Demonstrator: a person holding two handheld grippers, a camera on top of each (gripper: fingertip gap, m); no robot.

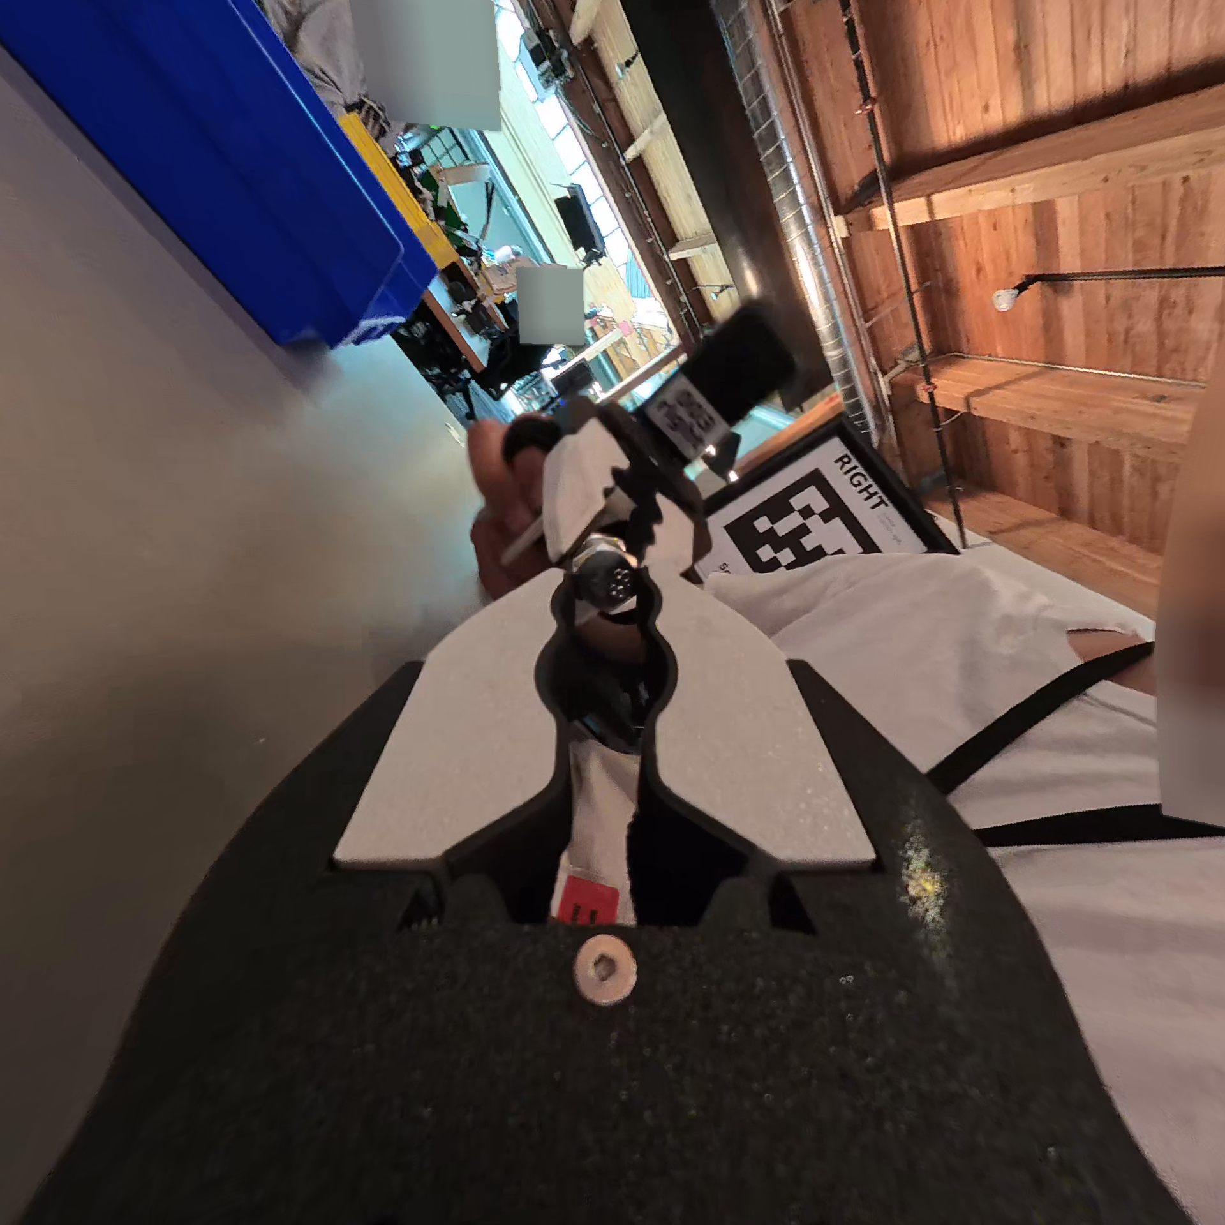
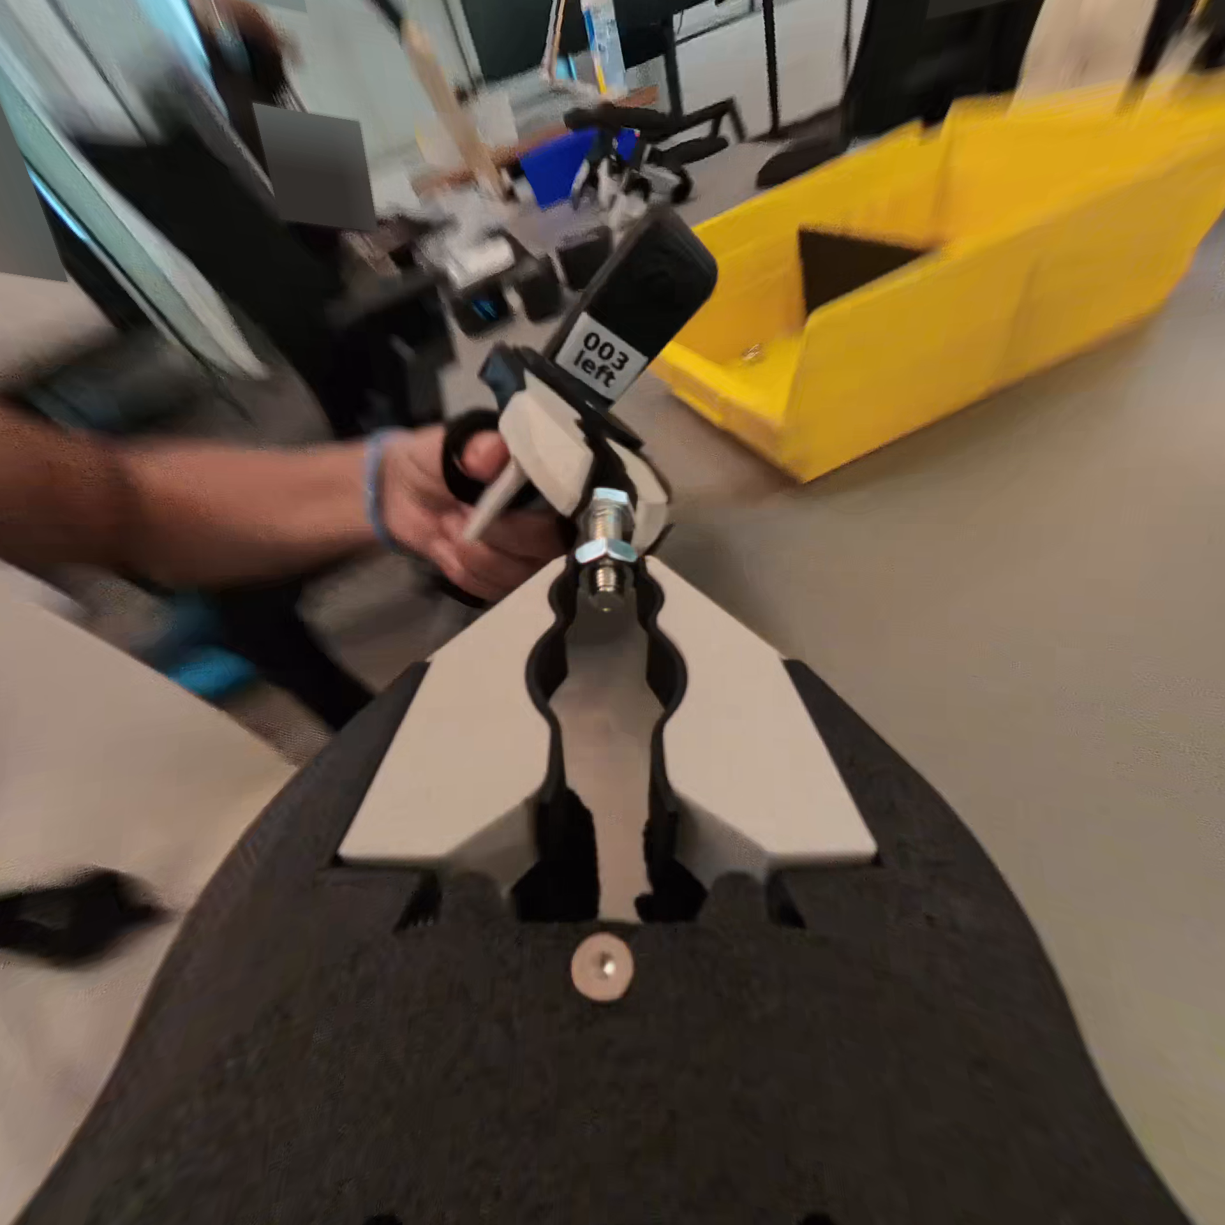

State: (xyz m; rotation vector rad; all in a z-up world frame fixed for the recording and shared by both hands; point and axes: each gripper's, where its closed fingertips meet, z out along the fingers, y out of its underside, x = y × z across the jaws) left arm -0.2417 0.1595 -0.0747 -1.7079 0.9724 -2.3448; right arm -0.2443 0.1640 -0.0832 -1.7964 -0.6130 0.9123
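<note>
Grey tabletop (image 2: 961,596) spans the right wrist view; yellow bin (image 2: 981,265) sits on it up and right of the right gripper (image 2: 604,583), office chairs and desks blurred behind. Left wrist view is rolled sideways: wood-plank wall with shelves (image 1: 1027,199) on the right, blue bin (image 1: 219,166) upper left, a framed black-and-white marker board (image 1: 815,510) just beyond the left gripper (image 1: 606,590). The two grippers meet tip to tip. A hand (image 2: 457,510) wraps the left gripper's handle, forearm out to the left. Threaded bolt (image 2: 603,550) with hex nut (image 2: 604,550) sits between them: left fingers clamp its head end, right fingertips are nearly closed around the nut and the threaded tip.
</note>
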